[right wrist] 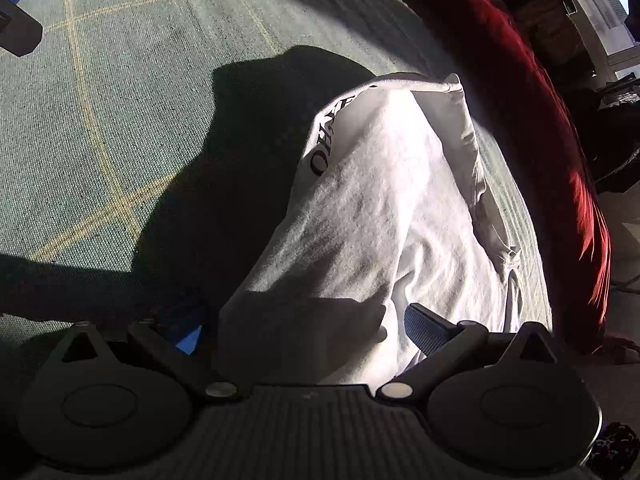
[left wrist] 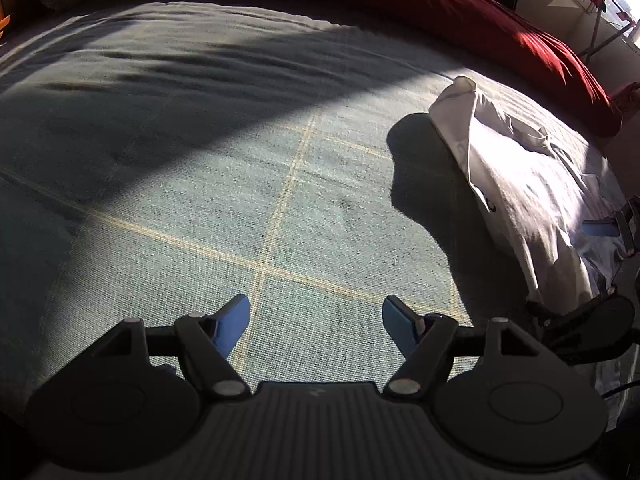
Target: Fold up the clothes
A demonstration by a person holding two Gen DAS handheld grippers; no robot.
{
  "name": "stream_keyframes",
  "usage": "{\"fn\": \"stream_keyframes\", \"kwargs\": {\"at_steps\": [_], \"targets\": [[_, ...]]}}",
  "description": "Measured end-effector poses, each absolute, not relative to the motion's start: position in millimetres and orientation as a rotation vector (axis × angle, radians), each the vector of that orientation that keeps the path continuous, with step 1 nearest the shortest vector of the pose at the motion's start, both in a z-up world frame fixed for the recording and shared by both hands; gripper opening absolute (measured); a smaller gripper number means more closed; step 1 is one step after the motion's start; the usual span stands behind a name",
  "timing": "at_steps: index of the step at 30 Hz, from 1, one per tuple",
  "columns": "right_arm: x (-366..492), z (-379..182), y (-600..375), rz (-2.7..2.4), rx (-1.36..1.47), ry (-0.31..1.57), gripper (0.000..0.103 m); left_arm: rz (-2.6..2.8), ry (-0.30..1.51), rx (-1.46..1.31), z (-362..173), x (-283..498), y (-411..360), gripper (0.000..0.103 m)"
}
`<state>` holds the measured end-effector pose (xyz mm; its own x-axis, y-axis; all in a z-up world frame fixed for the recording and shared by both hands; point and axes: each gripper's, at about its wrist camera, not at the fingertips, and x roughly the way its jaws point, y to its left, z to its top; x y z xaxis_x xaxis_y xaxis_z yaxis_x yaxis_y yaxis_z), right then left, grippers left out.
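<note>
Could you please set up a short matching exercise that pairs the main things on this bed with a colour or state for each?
Things:
1. white T-shirt
2. bedcover
3. red quilt
4. left gripper

Descriptions:
A. grey-green with thin yellow lines
B. bunched along the far edge of the bed
C. open, nothing between its fingers
D. crumpled, with black lettering

Pairs: 1-D, 2-A, 3-B, 4-C

Blanket [left wrist: 200, 152]: grey-green w/ thin yellow grid lines. Shirt [right wrist: 392, 216] on blanket: white, black lettering near its fold. Quilt [left wrist: 460, 4] behind blanket: deep red, plain. Gripper pads [left wrist: 234, 328] over blanket: blue, arms black.
</note>
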<state>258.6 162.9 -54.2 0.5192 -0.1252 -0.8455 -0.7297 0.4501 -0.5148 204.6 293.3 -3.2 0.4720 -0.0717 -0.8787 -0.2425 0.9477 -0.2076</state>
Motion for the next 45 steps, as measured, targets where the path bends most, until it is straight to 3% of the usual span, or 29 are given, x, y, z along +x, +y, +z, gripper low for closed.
{"fn": "stream_keyframes", "kwargs": {"at_steps": [14,22,26,29,39,45], "targets": [[300.0,-18.4,78.9,0.343,-0.927,1.003,0.103,-0.130,1.031,-0.347,-11.0,260.2,205.3,0.073],[334.7,-26.0,18.1,0.327,-0.879,0.976,0.103,-0.137,1.038,-0.570,-31.3,277.2,154.7,0.068],[345.6,-26.4,-5.3,0.358,-0.851,0.950,0.103,-0.094,1.059,-0.687,-47.4,275.8,137.2,0.060],[343.9,-22.2,-16.7,0.412,-0.810,0.942,0.103,-0.060,1.074,-0.686,-56.9,274.7,120.2,0.048],[328.6,-14.5,-40.2,0.523,-0.716,0.943,0.103,0.018,1.106,-0.492,-50.1,286.2,95.8,0.014],[328.9,-9.7,-46.1,0.516,-0.664,0.934,0.103,0.031,1.109,-0.426,-39.4,283.0,101.8,0.009]]}}
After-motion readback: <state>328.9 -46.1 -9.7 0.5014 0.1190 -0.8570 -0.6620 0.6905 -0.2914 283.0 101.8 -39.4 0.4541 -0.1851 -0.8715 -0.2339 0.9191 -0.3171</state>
